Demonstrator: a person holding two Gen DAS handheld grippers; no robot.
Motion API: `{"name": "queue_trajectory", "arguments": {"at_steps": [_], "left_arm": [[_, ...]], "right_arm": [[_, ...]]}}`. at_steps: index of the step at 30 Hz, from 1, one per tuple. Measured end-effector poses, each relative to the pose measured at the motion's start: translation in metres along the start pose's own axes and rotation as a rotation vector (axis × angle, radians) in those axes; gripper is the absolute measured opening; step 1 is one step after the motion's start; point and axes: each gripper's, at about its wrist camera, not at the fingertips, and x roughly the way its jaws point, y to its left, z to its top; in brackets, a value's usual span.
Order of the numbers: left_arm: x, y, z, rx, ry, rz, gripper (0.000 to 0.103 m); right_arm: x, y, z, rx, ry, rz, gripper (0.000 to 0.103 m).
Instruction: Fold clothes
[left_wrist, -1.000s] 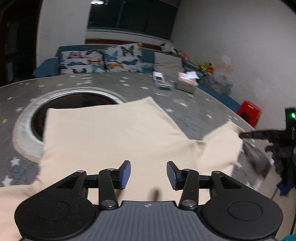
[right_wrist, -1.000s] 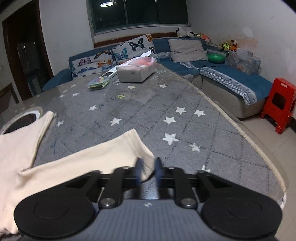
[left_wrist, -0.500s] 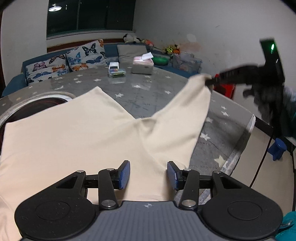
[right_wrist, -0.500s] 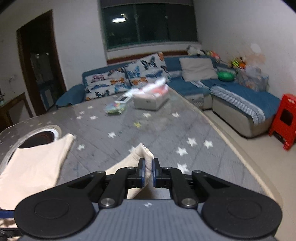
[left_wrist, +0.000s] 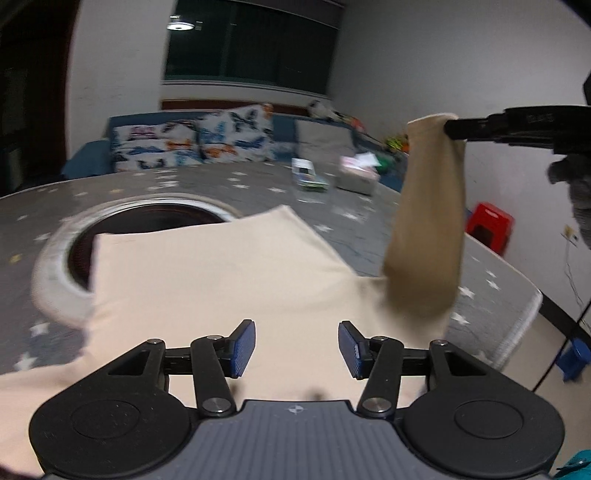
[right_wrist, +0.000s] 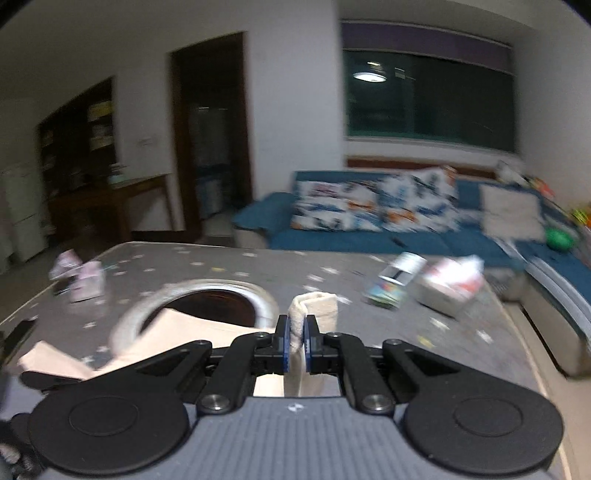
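I am holding the right claw clamped on the end of a sleeve, its blue pads pressing a bunched wad of cream cloth between them. From the left wrist camera, that sleeve is hanging in the air from the right claw, draping down to meet the rest of the cream garment, which is lying spread flat on the worktop. The far edge of the garment is overlapping the round hole cut into the grey, star-patterned surface.

My left claw is hovering just above the near part of the garment with its jaws spread wide and nothing between them; I cannot tell whether the fingertips are touching the cloth.

Further back on the worktop, a tissue box and a small packet are sitting side by side, well apart from the garment. On the far left in the right wrist view, some small pink items are lying near the worktop's edge, too blurred to identify. Behind the worktop, a blue sofa with butterfly cushions is running along the wall, and a red stool is standing on the floor.
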Motion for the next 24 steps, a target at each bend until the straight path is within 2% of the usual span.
{"name": "queue_trajectory", "arguments": {"at_steps": [7,14,16,19,24], "left_arm": [[-0.024,0.032,-0.010,-0.088,-0.025,0.073,0.054],[-0.037,0.042,-0.018,-0.116,-0.038,0.099,0.054],[-0.038,0.043,-0.019,-0.119,-0.036,0.106,0.054],[-0.040,0.045,-0.021,-0.125,-0.034,0.114,0.054],[-0.044,0.042,-0.016,-0.125,-0.057,0.117,0.054]], "right_arm": [[0.038,0.078,0.021,-0.126,0.018,0.190,0.007],[0.067,0.128,0.015,-0.167,0.074,0.326,0.010],[0.064,0.129,0.015,-0.173,0.070,0.323,0.014],[0.059,0.117,0.010,-0.188,0.092,0.294,0.014],[0.065,0.081,-0.018,-0.208,0.218,0.187,0.014]]}}
